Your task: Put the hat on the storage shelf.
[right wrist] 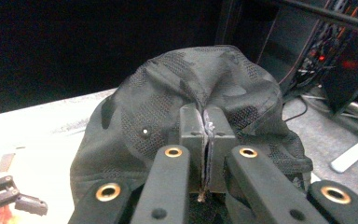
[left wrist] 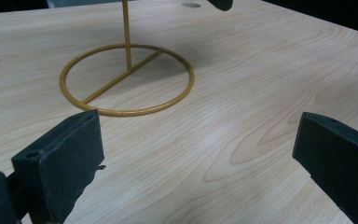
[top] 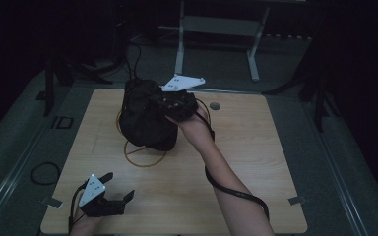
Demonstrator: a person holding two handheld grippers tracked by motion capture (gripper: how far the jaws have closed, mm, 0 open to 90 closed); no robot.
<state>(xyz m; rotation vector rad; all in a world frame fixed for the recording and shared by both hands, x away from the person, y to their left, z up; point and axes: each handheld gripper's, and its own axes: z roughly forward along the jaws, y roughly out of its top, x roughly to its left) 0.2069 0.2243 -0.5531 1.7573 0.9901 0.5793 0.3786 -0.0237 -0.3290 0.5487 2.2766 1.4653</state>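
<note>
My right gripper point(right wrist: 206, 122) pinched the black mesh fabric cap point(right wrist: 168, 116) by a thin fold; it risked slipping before seating on the gold wire stand point(left wrist: 127, 77). My left gripper point(left wrist: 198, 154) gaped, empty.

Right gripper point(right wrist: 206, 135) pinching black mesh hat point(right wrist: 168, 121), pale table point(right wrist: 42, 140) beneath, left gripper point(right wrist: 7, 196) at lower left

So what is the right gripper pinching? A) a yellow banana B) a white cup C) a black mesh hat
C: in the right gripper view the right gripper is shut on the black mesh hat, with fabric between its closed jaws.
</note>
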